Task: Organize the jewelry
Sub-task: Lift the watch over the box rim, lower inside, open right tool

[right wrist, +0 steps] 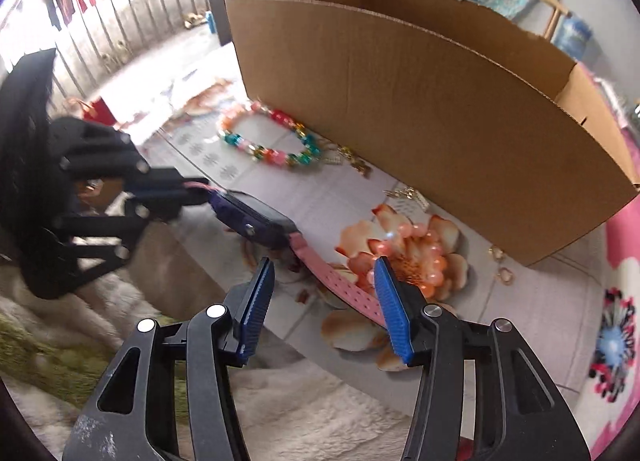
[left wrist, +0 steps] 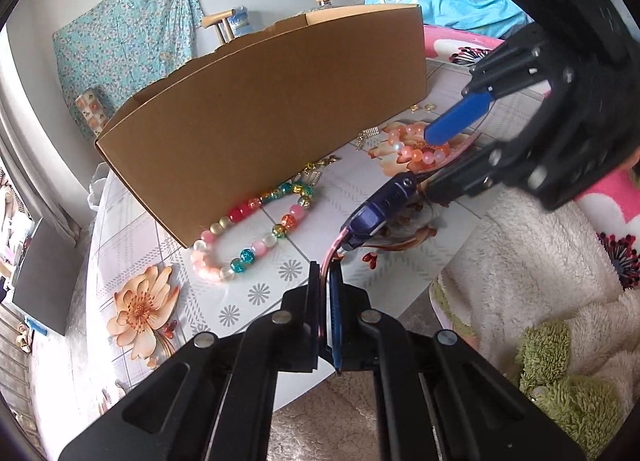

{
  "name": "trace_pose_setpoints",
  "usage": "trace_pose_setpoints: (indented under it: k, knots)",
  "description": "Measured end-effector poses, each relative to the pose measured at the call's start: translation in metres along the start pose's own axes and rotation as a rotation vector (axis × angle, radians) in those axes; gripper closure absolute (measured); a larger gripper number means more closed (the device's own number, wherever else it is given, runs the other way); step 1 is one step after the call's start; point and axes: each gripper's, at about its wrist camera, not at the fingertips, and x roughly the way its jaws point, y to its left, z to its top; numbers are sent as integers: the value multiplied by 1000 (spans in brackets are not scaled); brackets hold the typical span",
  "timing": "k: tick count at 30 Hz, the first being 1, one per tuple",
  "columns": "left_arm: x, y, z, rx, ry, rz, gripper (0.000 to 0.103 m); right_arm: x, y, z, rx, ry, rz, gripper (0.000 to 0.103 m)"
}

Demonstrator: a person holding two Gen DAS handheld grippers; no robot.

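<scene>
A watch with a dark purple body [left wrist: 380, 209] [right wrist: 256, 219] and a pink strap [right wrist: 340, 287] lies at the near table edge. My left gripper [left wrist: 325, 273] [right wrist: 196, 189] is shut on one end of the strap. The other strap end runs between the blue pads of my right gripper [right wrist: 323, 267] [left wrist: 426, 159]; the jaws stand apart and do not press on it. A multicoloured bead bracelet [left wrist: 256, 229] [right wrist: 268, 141] lies against the cardboard box [left wrist: 260, 121] [right wrist: 440, 121]. A pink-orange bead bracelet [left wrist: 416, 147] [right wrist: 412, 253] lies just beyond the right fingers.
Small gold trinkets [left wrist: 316, 173] [right wrist: 356, 163] lie along the box's foot, and gold earrings [right wrist: 502, 265] near its right corner. The table carries a floral cloth [left wrist: 140, 309]. A white fleece blanket [left wrist: 520, 261] and a green plush [left wrist: 560, 373] sit below the table edge.
</scene>
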Motion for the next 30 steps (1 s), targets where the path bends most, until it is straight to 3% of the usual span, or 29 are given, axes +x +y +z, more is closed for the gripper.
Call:
trace_pose_setpoints:
  k: [4,7,12,17,20,23,27,30]
  knots:
    - [-1,0,-1,-9,-1,7,99,5,1,-9,-35,-7,-99,90]
    - [-6,0,-1,-23,-12,10,99,0,2,-13,-20,-40,-132,98]
    - [-40,14,23,-55,-106,-9,99,-47,8,-11,-13,-146,-227,102]
    - [-84,45,69,-48,-280,38,99,-115,5,17,-23,-329,-342,102]
    - [-87,70,104,-48,-322,39,99,-131,-10,46,-17,-376,-351,102]
    - [-64,98,140,-64,-261,16,99,-122,-42,91,27,-336,-292,102]
    - [-4,135,175,-106,-45,-62,99,-60,-90,146,120,-129,-126,102]
    - [46,143,190,-100,112,-103,99,-14,-117,163,174,38,-19,102]
